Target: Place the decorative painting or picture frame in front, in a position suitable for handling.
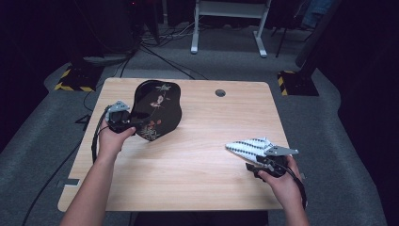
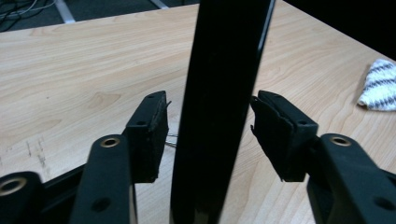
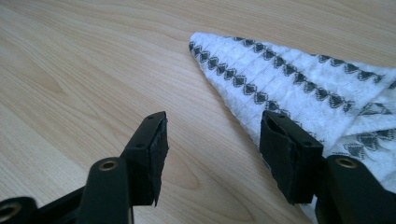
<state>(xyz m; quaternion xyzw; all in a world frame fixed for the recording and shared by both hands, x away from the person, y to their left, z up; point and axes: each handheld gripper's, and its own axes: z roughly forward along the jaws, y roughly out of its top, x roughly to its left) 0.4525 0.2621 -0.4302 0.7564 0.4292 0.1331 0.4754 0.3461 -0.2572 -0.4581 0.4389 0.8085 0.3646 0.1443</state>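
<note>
A glossy black tray (image 1: 157, 108) painted with flowers stands tilted up on its edge at the table's far left. My left gripper (image 1: 136, 125) reaches its left rim. In the left gripper view the tray's dark edge (image 2: 219, 93) rises between the two jaws of this gripper (image 2: 211, 100), with a gap on each side, so it is open. A white cloth (image 1: 249, 147) with black diamond stripes lies near the right edge. My right gripper (image 1: 256, 162) rests at its near side, open (image 3: 215, 121); bare wood shows between the pads and the cloth (image 3: 289, 79) runs under the right jaw.
The wooden table (image 1: 202, 160) has a round grey cable hole (image 1: 220, 92) at its far side. The cloth (image 2: 380, 86) is also visible far right in the left gripper view. Beyond the table stand a white desk frame (image 1: 228, 23), floor cables and yellow-black striped bases (image 1: 75, 77).
</note>
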